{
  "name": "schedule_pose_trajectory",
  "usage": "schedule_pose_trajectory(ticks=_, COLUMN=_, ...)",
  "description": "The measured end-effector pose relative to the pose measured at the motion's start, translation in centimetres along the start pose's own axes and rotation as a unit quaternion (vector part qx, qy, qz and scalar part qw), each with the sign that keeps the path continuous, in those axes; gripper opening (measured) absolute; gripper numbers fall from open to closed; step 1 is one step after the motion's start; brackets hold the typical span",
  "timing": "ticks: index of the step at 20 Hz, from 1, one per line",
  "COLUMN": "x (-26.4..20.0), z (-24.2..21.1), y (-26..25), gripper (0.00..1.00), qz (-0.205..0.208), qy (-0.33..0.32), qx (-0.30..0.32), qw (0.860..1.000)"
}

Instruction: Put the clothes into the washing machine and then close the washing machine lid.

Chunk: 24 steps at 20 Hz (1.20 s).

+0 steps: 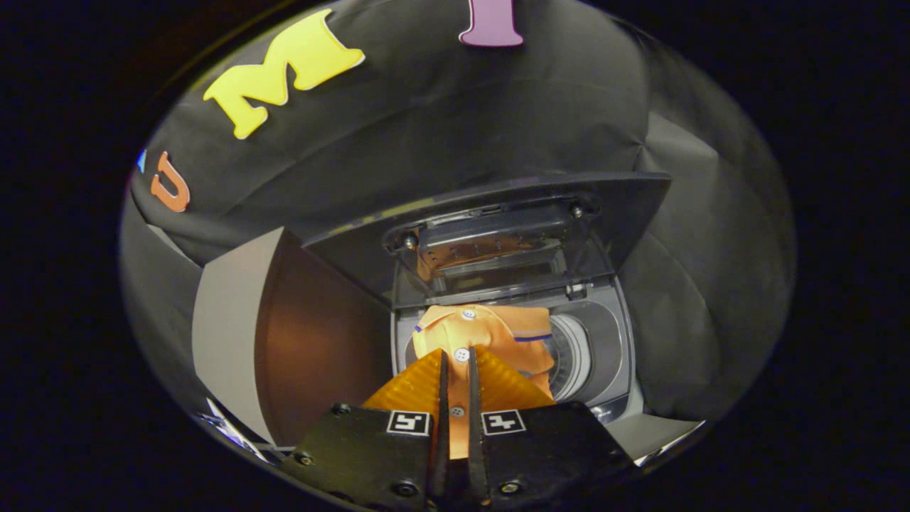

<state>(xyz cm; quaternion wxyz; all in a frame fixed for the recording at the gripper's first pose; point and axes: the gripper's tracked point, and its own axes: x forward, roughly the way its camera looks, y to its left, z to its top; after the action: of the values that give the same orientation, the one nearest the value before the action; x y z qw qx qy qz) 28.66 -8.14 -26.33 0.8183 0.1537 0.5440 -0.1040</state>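
Now the fingers pinch the orange shirt over the washing machine opening, lid raised.

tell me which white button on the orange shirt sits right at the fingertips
The middle button on the orange shirt, between the hand-held gripper tips; another sits at the collar, another back between the fingers.

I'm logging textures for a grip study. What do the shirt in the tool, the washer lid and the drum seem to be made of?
Shirt: soft orange knit cloth, matte; it folds and carries buttons, pinched in the tool.
Washer lid: probably dark plastic with a glossy pane that mirrors the shirt.
Drum: seemingly shiny ribbed metal.
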Motion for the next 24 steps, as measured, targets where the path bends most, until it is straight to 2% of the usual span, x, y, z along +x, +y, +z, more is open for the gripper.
schedule_pose_trajectory(ticks=5, x=0.9, z=-0.6, y=-0.2, gripper=0.14, qz=-0.027, qy=0.039, qx=0.007, qw=0.999)
schedule_pose_trajectory(ticks=11, x=1.8, z=-1.4, y=-0.4, gripper=0.17, qz=-0.019, qy=0.058, qx=-0.009, qw=0.998)
schedule_pose_trajectory(ticks=14, x=1.8, z=-0.2, y=0.1, gripper=0.15, qz=0.001, qy=0.027, qx=-0.031, qw=0.999)
schedule_pose_trajectory(ticks=17, x=2.3, z=-1.2, y=0.9, gripper=0.24, qz=0.031, qy=0.051, qx=-0.038, qw=0.997)
schedule_pose_trajectory(ticks=19, x=1.7, z=-1.9, y=1.1, gripper=0.33, qz=0.039, qy=0.066, qx=-0.023, qw=0.997)
schedule_pose_trajectory(ticks=20, x=1.8, z=-1.9, y=1.1, gripper=0.38, qz=0.038, qy=0.066, qx=-0.022, qw=0.997)
schedule_pose_trajectory(ticks=23, x=1.6, z=-1.1, y=-0.3, gripper=0.41, qz=0.007, qy=0.042, qx=-0.037, qw=0.998)
schedule_pose_trajectory(ticks=24, x=1.5, z=-0.5, y=-0.6, gripper=0.48, qz=-0.008, qy=0.025, qx=-0.044, qw=0.999)
